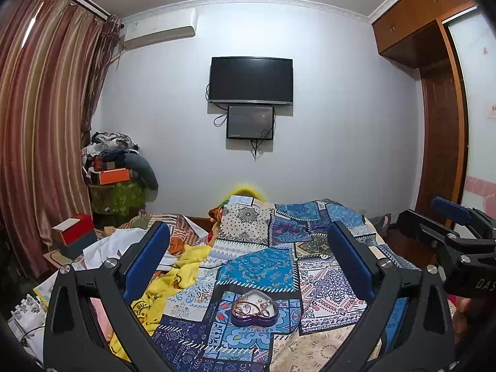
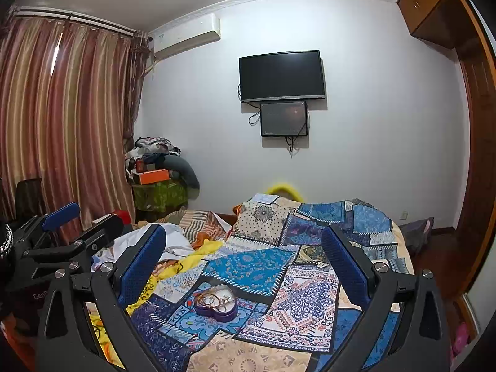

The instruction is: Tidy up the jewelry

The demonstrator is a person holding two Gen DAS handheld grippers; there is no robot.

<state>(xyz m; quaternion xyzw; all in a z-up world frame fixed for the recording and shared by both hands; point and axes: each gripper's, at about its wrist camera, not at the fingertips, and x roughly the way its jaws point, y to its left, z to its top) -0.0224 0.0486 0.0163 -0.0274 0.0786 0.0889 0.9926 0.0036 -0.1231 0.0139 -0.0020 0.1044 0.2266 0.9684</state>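
Note:
A purple heart-shaped box [image 1: 254, 310] with a clear lid lies on the patchwork bedspread [image 1: 263, 266]; tangled jewelry shows inside it. It also shows in the right wrist view [image 2: 216, 303]. My left gripper [image 1: 248, 251] is open and empty, held above and behind the box. My right gripper [image 2: 245, 254] is open and empty, likewise above the box. The right gripper shows at the right edge of the left wrist view [image 1: 446, 226], and the left gripper at the left of the right wrist view [image 2: 71, 226].
A yellow garment [image 1: 173, 282] and white cloth [image 1: 124, 245] lie crumpled on the bed's left side. A red and grey box [image 1: 76, 235] sits at the far left. A clothes pile [image 1: 117, 167] stands by the curtain. A TV [image 1: 251, 80] hangs on the wall.

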